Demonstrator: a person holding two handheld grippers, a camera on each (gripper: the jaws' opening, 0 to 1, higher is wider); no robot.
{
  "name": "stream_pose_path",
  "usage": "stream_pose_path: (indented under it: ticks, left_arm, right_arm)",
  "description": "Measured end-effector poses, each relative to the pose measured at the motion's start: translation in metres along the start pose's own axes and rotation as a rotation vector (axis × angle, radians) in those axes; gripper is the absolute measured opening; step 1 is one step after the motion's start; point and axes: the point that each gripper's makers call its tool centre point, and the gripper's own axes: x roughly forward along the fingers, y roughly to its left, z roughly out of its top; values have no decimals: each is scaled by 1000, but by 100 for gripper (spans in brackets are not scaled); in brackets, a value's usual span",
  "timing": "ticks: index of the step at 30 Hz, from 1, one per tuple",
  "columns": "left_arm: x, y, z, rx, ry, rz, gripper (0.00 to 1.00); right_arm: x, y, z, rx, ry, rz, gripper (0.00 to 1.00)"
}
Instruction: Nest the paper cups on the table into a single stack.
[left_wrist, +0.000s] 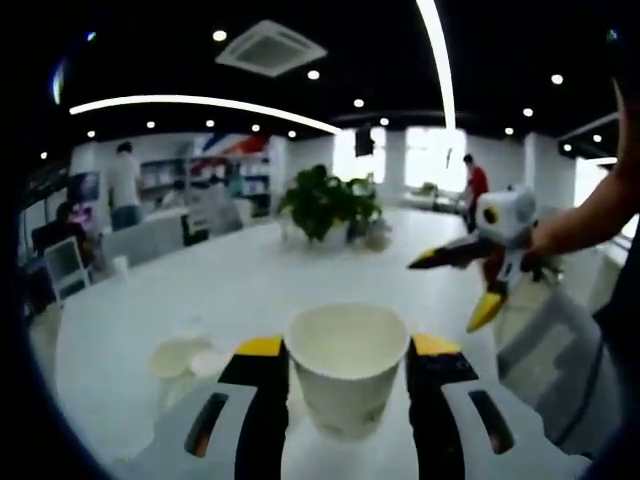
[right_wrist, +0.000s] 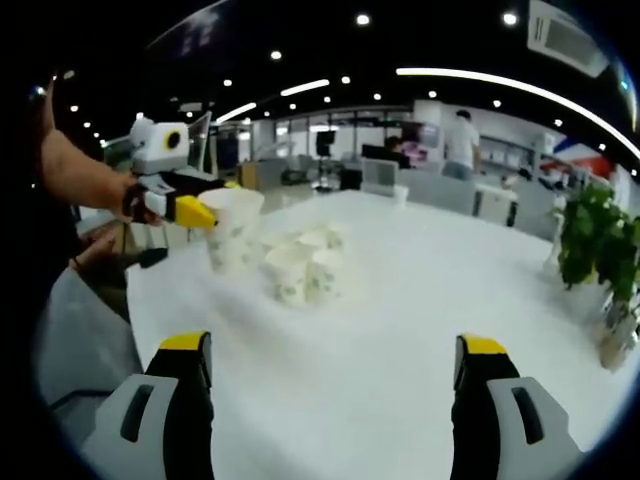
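The left tongs (left_wrist: 345, 385) hold a white, lightly patterned paper cup (left_wrist: 346, 372) upright between their yellow-tipped black jaws, which press its wall from both sides just under the rim. In the right gripper view that held cup (right_wrist: 232, 228) hangs above the white table (right_wrist: 400, 330), at the near-left side of a small cluster of loose paper cups (right_wrist: 300, 265) that stand close together or touching. The right tongs (right_wrist: 335, 385) are spread wide and carry nothing, poised over bare table well short of the cluster. As a judgement, the step in hand is to seat the held cup into one of the standing cups. To do it well, bring its base squarely over an open mouth, keep it upright, and lower it straight, since a tilted base would likely catch the rim and tip the light cup below. The grip should stay gentle, as the thin wall would probably buckle. The free right tongs could steady the receiving cup by its side, because nearby cups may be knocked. A leafy green potted plant (right_wrist: 598, 250) stands well apart toward the far edge.
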Motion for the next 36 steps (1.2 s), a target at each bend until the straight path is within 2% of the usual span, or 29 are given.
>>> stream_pose_path:
  ticks: [11,19,27,32,36]
  left_arm:
    - [7,-26,10,10,-20,-61,44]
    - [4,-33,15,3,-66,-73,44]
    - [5,-38,9,-19,-116,-76,45]
    - [8,-51,-9,-6,-91,-107,44]
    - [9,-53,-18,6,-94,-92,44]
  right_arm:
    - [-3,-1,-3,4,3,-7,100]
    - [-3,0,-6,9,6,-6,100]
    - [-3,0,-7,10,8,-7,100]
    - [-5,2,-11,9,13,-7,100]
    - [-5,2,-13,12,17,-7,100]
